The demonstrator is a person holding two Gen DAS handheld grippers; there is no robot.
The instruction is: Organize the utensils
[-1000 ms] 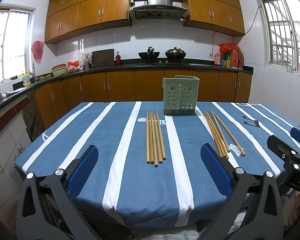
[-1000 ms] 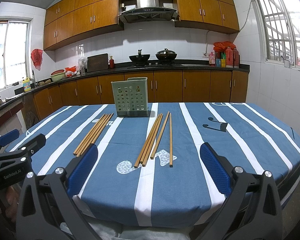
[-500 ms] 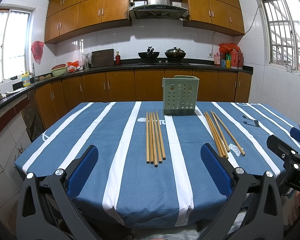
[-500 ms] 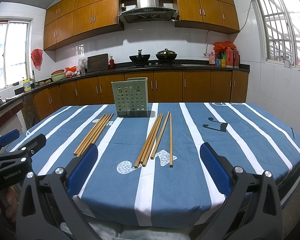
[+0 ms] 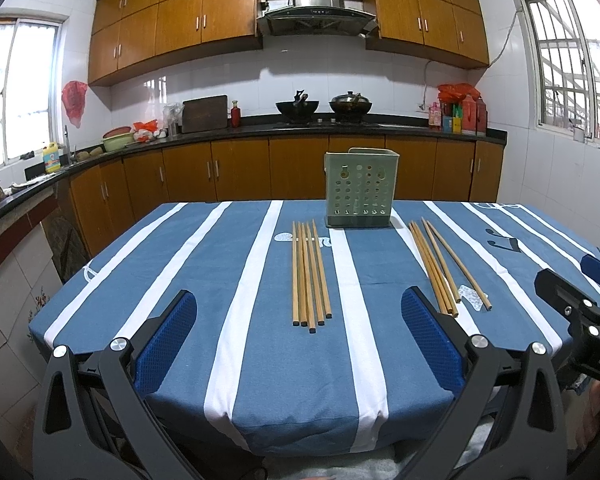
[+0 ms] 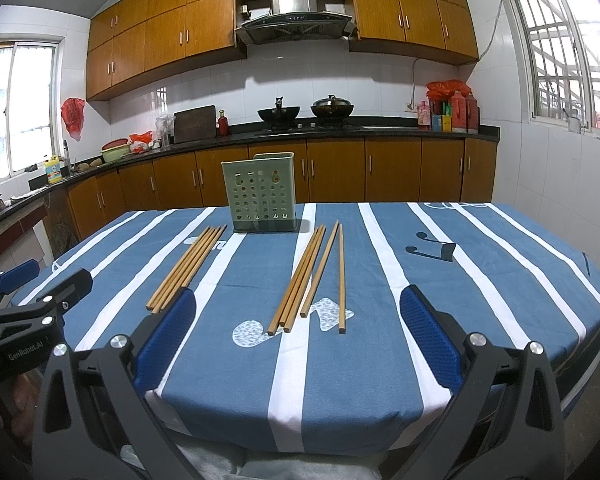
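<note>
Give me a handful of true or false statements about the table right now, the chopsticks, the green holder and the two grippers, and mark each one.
1. Two groups of chopsticks lie on the tablecloth. True: a left group and a right group.
2. The green holder lies tipped on its side. False: it stands upright at the far end of the table.
3. The left hand-held gripper is shut on a chopstick. False: it is open and holds nothing.
4. The right hand-held gripper is open. True.
5. Chopsticks already stick up out of the holder. False: none show above its rim; all in view lie flat on the cloth.
</note>
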